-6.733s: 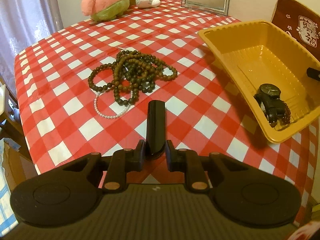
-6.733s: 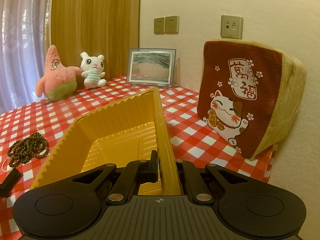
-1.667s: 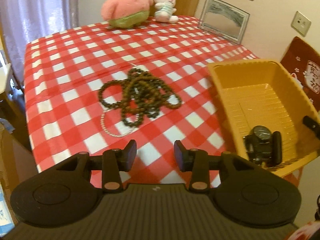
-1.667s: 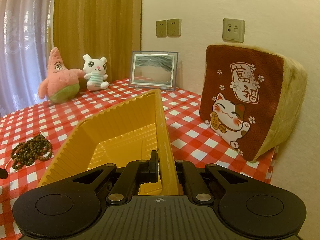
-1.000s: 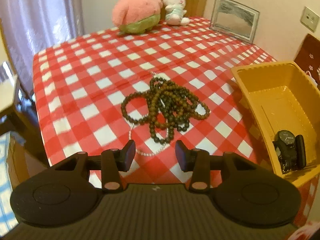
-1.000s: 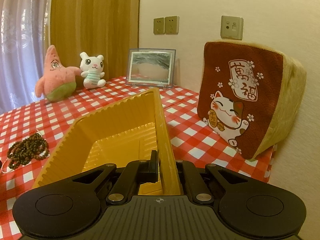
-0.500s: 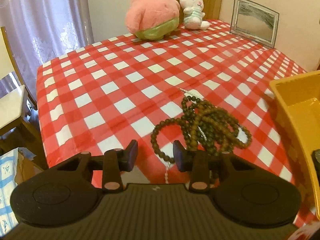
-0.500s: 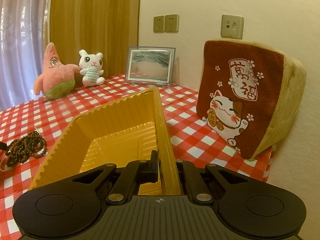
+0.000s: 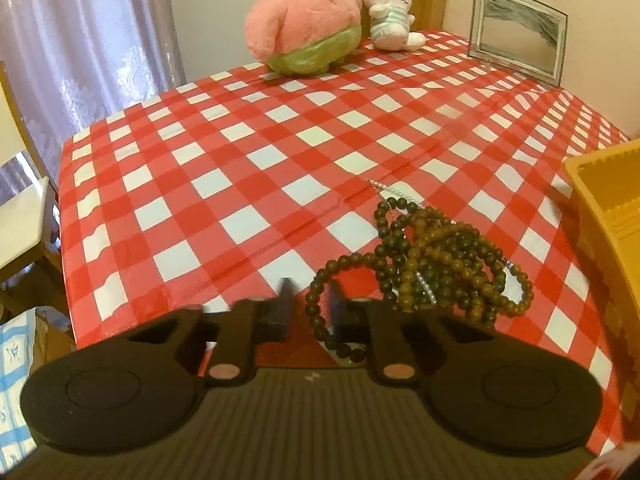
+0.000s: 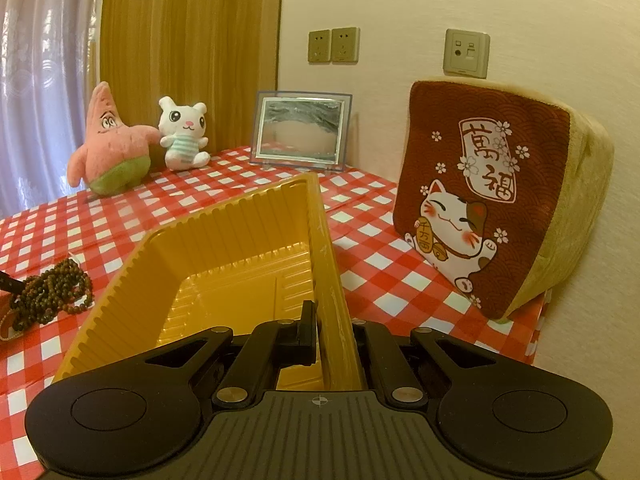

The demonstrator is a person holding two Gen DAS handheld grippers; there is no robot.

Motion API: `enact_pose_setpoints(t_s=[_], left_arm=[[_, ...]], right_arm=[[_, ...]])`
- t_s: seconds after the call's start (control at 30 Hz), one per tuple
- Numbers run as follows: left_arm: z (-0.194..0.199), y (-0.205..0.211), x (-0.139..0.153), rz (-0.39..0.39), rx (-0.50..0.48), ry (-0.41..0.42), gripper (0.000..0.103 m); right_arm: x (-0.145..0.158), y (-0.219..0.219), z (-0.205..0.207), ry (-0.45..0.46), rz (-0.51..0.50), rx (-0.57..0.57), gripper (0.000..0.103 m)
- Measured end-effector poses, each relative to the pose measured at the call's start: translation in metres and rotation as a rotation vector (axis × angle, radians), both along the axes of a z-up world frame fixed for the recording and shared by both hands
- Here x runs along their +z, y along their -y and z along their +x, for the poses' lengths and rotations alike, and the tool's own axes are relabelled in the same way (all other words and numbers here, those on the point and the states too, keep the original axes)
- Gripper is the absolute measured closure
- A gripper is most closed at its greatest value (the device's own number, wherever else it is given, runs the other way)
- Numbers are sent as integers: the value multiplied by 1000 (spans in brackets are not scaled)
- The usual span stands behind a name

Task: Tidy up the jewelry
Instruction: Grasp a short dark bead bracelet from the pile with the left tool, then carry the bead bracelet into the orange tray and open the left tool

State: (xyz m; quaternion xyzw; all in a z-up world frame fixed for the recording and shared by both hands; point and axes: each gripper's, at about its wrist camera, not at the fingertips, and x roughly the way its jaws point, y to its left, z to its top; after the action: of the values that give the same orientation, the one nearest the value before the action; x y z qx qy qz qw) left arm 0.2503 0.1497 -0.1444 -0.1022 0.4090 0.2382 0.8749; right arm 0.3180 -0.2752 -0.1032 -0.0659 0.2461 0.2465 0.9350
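A tangle of dark and brown bead strands [image 9: 440,264] with a thin pearl strand [image 9: 394,192] lies on the red checked tablecloth [image 9: 240,160]. My left gripper [image 9: 310,304] is open, low over the cloth, its fingers on either side of the nearest dark bead loop [image 9: 320,312]. My right gripper [image 10: 332,332] is shut on the right rim of the yellow tray [image 10: 324,256]. The tray's corner shows in the left wrist view [image 9: 600,200]. The beads also show in the right wrist view [image 10: 52,292], left of the tray.
A pink starfish plush [image 9: 304,20], a white rabbit plush [image 9: 388,4] and a framed picture [image 9: 520,48] stand at the table's far side. A brown cat cushion [image 10: 500,200] leans on the wall right of the tray. A chair [image 9: 20,220] stands beyond the left table edge.
My left gripper has dropped down and forward onto the beads, and its fingers have closed in somewhat around the nearest loop. The right gripper and the tray have stayed still.
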Motion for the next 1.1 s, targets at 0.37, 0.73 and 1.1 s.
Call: enact_pose_setpoints(t_s=[0.37,0.73,1.1], left_arm=[[-31,8,21,14,12,40,98],[-55,17,66,2,29,162,98],[-46,34,93,-29,-32,240,98]], right_arm=[[1,-2,-1,5,4,4,98],[1,-17,-4,78,-4,19,99],[-3,-39,11,90,2,32,99]])
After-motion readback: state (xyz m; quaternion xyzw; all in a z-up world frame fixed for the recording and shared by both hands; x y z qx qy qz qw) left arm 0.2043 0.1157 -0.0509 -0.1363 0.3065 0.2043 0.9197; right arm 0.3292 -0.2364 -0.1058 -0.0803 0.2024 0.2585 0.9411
